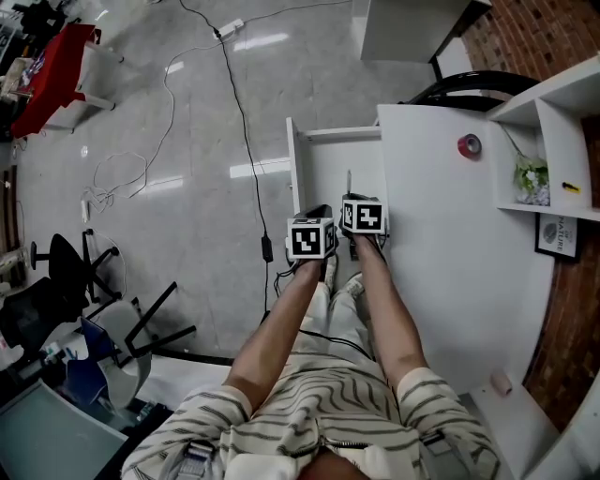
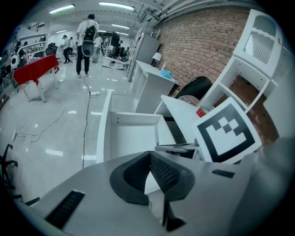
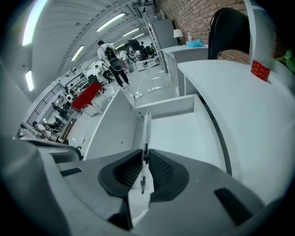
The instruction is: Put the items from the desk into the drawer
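Floor left of counter [image 1: 450,281]: black cable [image 1: 246,131] runs far to near, power strip [image 1: 230,28] at far end. White cable loops [image 1: 117,178] further left. Red table [image 1: 52,80] far left; black office chair [image 1: 70,267] nearer. Beyond counter's far edge: black chair [image 1: 469,86], brick wall [image 1: 534,33]. Along counter's right edge: white shelf unit [image 1: 559,150], plant [image 1: 531,175] in compartment, framed picture [image 1: 557,236] just below. Person with backpack [image 2: 85,44] stands far off.

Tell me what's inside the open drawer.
The drawer shows only bare white floor. The right gripper holds a pen over it. Its near end is hidden under that gripper.
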Demonstrator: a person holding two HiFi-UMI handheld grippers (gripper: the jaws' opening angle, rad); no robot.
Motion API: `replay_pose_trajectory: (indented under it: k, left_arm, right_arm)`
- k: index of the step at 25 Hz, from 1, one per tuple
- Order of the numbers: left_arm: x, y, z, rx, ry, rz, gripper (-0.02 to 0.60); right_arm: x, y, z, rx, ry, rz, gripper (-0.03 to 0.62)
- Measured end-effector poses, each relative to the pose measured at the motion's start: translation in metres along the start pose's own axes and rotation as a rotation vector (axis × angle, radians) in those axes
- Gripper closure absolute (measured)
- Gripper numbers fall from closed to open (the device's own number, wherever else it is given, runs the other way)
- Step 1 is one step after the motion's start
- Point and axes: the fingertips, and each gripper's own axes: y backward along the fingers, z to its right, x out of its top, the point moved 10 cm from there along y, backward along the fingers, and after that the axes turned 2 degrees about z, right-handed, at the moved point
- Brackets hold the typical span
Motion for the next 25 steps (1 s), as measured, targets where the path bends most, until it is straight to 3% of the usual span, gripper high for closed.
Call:
replay_pose_trajectory:
  k: [10,25]
  left_arm:
    - [0.003,-0.006,-0.005,-0.017,-0.002,-0.012,0.575]
    - [-0.006,-0.011,-0.009,-0.034,0.024,-0.024,0.575]
  right_arm:
    - [-0.010,-0.033,0.014,-0.002,-0.057,-0.060,0.542]
    - [-0.020,-0.072,0.020,-0.041,-0.018,-0.105,0.542]
